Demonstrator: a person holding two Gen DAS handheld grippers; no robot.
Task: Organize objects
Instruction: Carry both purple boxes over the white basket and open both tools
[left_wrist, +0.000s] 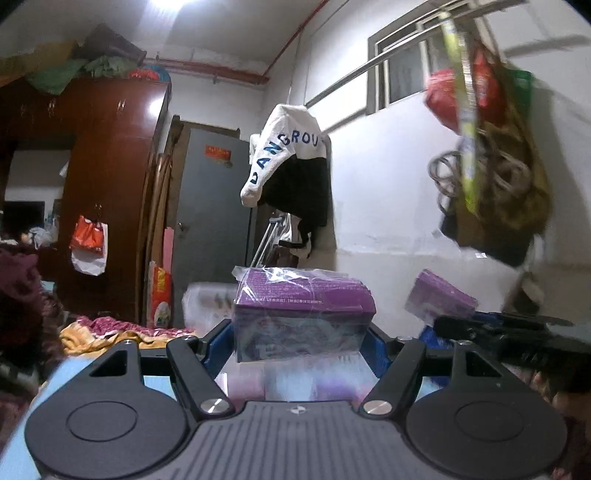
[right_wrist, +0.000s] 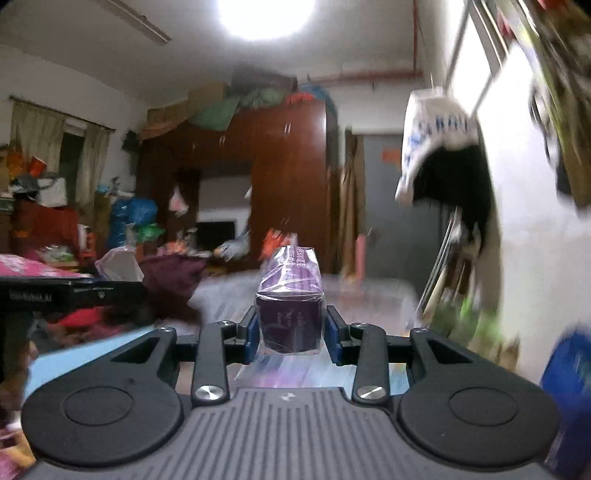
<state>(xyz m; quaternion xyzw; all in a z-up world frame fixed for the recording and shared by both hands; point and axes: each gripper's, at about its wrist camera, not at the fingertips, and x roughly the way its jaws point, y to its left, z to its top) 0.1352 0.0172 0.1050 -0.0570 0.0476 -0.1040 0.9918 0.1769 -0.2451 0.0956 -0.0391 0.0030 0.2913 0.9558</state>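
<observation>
My left gripper (left_wrist: 299, 332) is shut on a purple box (left_wrist: 303, 310) wrapped in clear plastic, held broadside between the blue pads, lifted in the air. In the right wrist view my right gripper (right_wrist: 291, 332) is shut on a second purple box (right_wrist: 290, 306), gripped across its narrow end. That second box (left_wrist: 439, 299) and the right gripper's dark body (left_wrist: 498, 328) also show at the right of the left wrist view. The left gripper's black body (right_wrist: 55, 295) shows at the left edge of the right wrist view. More purple packs (left_wrist: 288, 384) lie blurred below the left fingers.
A white wall (left_wrist: 388, 203) stands close on the right, with bags (left_wrist: 491, 155) and a white and black garment (left_wrist: 291, 162) hanging from a rail. A dark wooden wardrobe (right_wrist: 280, 177) and a grey door (left_wrist: 210, 206) are farther back. Clutter and bedding (left_wrist: 110, 332) lie at the left.
</observation>
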